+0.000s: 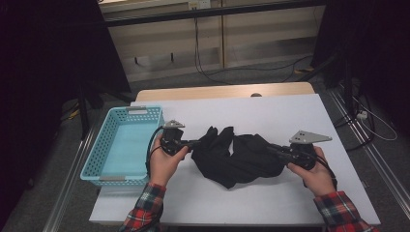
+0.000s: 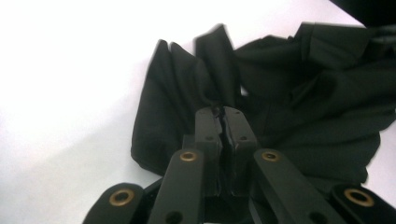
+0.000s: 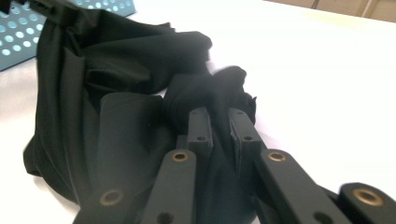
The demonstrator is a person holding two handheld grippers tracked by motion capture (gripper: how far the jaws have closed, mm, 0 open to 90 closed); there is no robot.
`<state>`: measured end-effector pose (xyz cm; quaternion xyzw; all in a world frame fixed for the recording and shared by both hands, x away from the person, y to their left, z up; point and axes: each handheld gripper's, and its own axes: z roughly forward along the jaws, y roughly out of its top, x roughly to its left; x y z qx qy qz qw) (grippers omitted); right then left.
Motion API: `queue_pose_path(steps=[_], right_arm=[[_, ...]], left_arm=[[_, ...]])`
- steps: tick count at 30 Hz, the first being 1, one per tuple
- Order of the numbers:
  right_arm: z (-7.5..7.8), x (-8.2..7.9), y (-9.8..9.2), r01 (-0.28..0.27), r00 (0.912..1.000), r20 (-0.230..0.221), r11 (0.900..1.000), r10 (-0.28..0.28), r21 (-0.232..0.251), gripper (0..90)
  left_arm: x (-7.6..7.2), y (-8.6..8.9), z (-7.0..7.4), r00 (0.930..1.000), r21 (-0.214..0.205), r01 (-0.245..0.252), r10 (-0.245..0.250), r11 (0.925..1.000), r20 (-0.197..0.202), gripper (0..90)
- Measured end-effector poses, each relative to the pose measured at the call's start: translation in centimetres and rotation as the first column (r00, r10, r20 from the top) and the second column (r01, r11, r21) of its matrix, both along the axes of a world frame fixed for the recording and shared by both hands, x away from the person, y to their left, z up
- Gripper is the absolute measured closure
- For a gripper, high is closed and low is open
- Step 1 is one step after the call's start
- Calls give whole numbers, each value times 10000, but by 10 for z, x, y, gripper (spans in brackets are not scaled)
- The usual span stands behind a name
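Observation:
A crumpled black cloth [image 1: 236, 157] lies bunched in the middle of the white table [image 1: 270, 116]. My left gripper [image 1: 199, 142] holds its left edge; in the left gripper view the jaws stand pressed together on a thin fold of the black cloth [image 2: 299, 93], so the left gripper [image 2: 222, 112] is shut on it. My right gripper [image 1: 270, 148] grips the cloth's right end. In the right gripper view a thick wad of the black cloth [image 3: 116, 93] is pinched between the jaws of the right gripper [image 3: 219, 116].
A light blue perforated basket [image 1: 104, 150] sits at the table's left edge, just left of my left hand; its corner [image 3: 18, 32] shows in the right gripper view. A wooden tabletop strip [image 1: 222, 91] runs behind the white surface. Cables lie on the floor beyond.

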<state>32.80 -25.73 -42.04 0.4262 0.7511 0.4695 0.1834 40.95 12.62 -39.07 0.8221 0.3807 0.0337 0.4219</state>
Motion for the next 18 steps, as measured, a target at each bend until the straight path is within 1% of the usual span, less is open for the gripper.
queue_pose_path(steps=[2,5,9,11,12,13,14,15,16,17,18], right_arm=[[-1,-1,-4,108,9999,-16,9999,-108,-86,815],[-3,-3,-7,99,9999,-131,9997,-102,-223,815],[-5,-3,-5,13,9999,-141,9987,-21,-515,812],[-5,-3,-4,8,10000,-97,9980,-14,-637,794],[-6,-2,-3,40,10000,-15,9972,-41,-751,754],[-5,-2,-2,-46,9999,145,9955,60,-950,701],[-4,-2,0,-121,9992,357,9945,159,-1045,661],[-3,-2,1,-77,9992,387,9951,116,-983,600],[-2,-1,3,11,9992,409,9949,30,-1011,581],[-1,-1,5,-41,9988,482,9941,93,-1085,580],[-1,0,8,-104,9987,491,9941,158,-1083,549]], left_arm=[[0,0,-1,9999,-2,-3,3,10000,-107,860],[-1,2,-1,9999,31,5,-5,10000,-135,860],[-3,4,-1,9998,101,49,-47,9999,-208,861],[-4,4,-1,9997,83,24,-22,10000,-247,861],[-4,3,-2,9997,104,40,-37,9999,-258,861],[-3,3,-2,9997,140,93,-89,9999,-248,861],[-4,3,-2,9996,115,70,-67,9999,-287,861],[-4,2,-3,9996,129,78,-75,9999,-271,861],[-4,2,-3,9995,134,120,-116,9998,-284,861],[-4,1,-3,9995,184,159,-154,9997,-285,861],[-5,0,-3,9995,181,147,-142,9997,-286,860]])
